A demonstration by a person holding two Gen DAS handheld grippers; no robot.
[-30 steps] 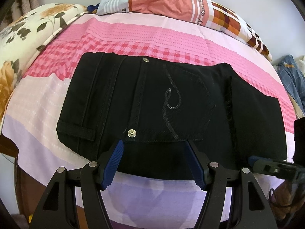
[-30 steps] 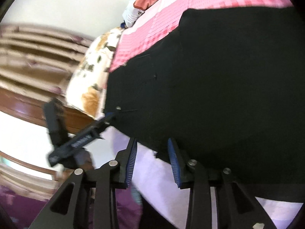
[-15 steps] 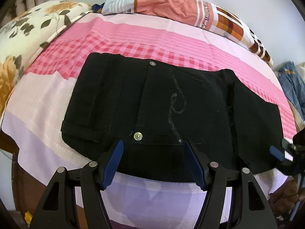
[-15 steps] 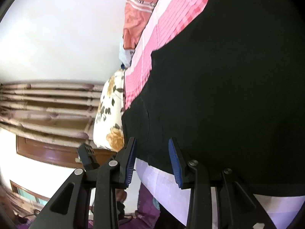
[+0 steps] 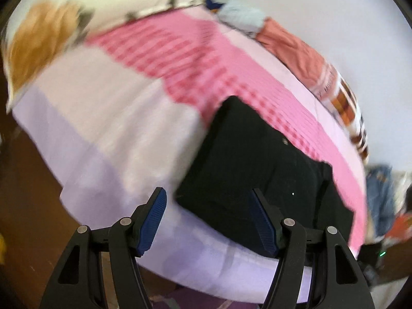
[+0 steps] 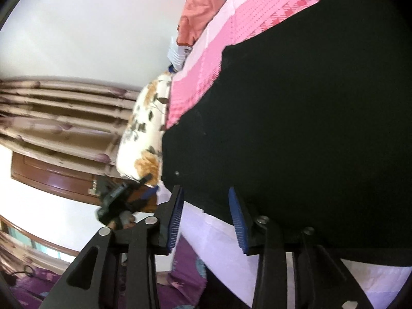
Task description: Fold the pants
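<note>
Lying folded on the bed [image 5: 108, 139], the black pants [image 5: 247, 170] occupy its right part in the left wrist view, on a sheet of pink check and pale lilac bands. The view is blurred. Left gripper [image 5: 209, 220]: blue pads spread wide, nothing between them, held just off the pants' near corner above the bed edge. Floral pillow [image 5: 43, 33]: upper left of the bed. Orange quilt [image 5: 296, 46]: rolled along the far side by the white wall. Blue cloth [image 5: 381, 193]: past the bed at right.

Right wrist view: pants [image 6: 309, 108] fill the right half of the frame, their edge meeting the pink sheet [image 6: 206, 82]. Right gripper [image 6: 206, 220]: pads apart, holding nothing, poised at the pants' near edge over the lilac band. The left gripper [image 6: 139, 195] appears small and blurred at centre left, beside the pillow [image 6: 144, 134]. Curtain [image 6: 59, 113]: striped, at left. Quilt [image 6: 198, 18]: top centre.
</note>
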